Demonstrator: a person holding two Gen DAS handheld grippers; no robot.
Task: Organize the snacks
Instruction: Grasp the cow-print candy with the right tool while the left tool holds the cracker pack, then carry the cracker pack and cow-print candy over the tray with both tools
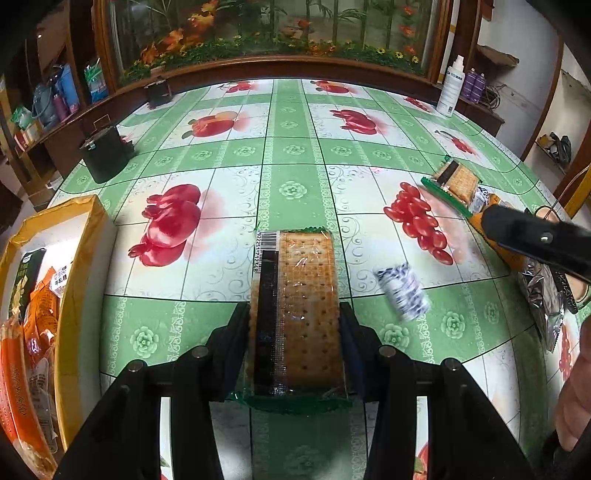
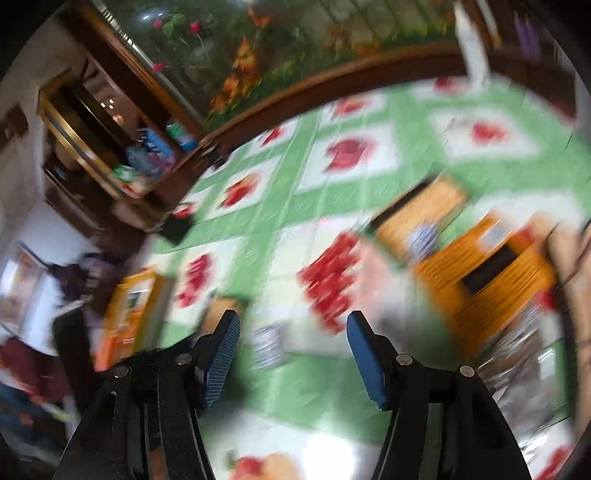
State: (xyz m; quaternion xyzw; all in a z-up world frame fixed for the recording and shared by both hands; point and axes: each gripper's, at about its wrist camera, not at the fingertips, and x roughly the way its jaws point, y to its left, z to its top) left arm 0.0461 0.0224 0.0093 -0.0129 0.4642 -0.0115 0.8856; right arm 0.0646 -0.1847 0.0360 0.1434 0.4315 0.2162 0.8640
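My left gripper [image 1: 294, 315] is shut on a clear pack of brown crackers [image 1: 303, 273], pads pressed on its two long sides, just above the green fruit-print tablecloth [image 1: 295, 155]. A yellow box [image 1: 79, 258] at the left holds several orange and dark snack packs. A second cracker pack [image 1: 454, 181], a small blue-and-white wrapper [image 1: 402, 291], an orange pack [image 1: 491, 236] and a silver foil pack [image 1: 543, 306] lie at the right. In the blurred right wrist view my right gripper [image 2: 291, 343] stands open and empty above the cloth, the orange pack [image 2: 487, 273] ahead to its right.
A black lidded container [image 1: 105, 151] stands at the back left, a white spray bottle [image 1: 452, 86] at the back right. A wooden-framed glass panel with flowers [image 1: 273, 33] runs behind the table. A person's hand [image 1: 576, 387] shows at the right edge.
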